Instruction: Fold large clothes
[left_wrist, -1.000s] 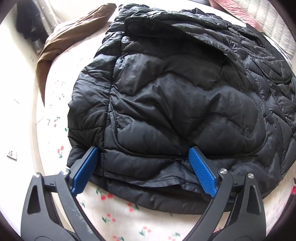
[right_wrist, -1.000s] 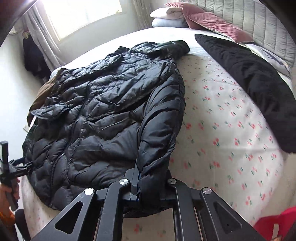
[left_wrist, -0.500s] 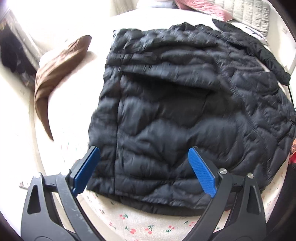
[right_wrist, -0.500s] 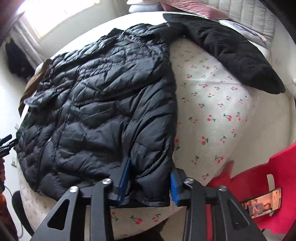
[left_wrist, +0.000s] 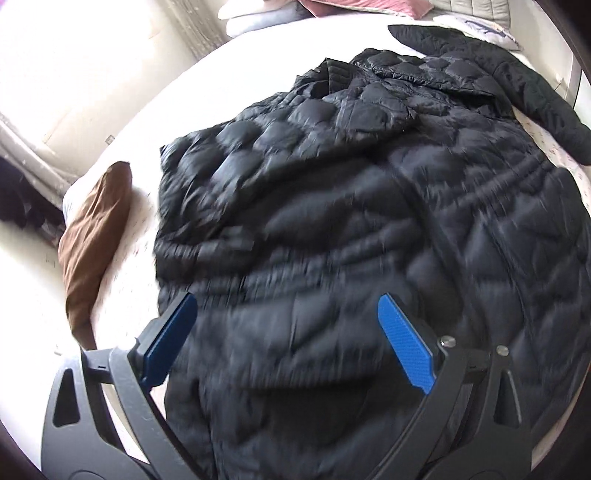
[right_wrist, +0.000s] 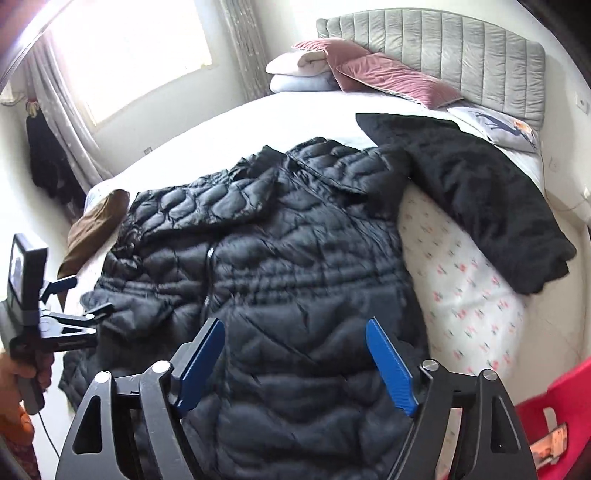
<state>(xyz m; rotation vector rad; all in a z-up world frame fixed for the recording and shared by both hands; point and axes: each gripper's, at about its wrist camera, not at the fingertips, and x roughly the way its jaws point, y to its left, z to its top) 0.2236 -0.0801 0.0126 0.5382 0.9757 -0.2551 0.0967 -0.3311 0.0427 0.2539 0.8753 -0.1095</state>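
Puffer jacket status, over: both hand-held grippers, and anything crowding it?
Left hand-held gripper open, empty. Right hand-held gripper open, empty. Black puffer jacket spread on bed, unfolded. Black fleece garment overlaps its far shoulder; brown cloth at opposite edge.

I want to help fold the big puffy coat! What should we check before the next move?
1. Left claw open: ok.
2. Right claw open: ok.
3. Black puffer jacket lying on the bed, nothing gripped: ok.
4. Jacket zipped up: cannot tell.
5. Black fleece garment off the jacket: not ok, it overlaps near the collar.
6. Brown garment off the jacket: not ok, it lies against the jacket's left edge.
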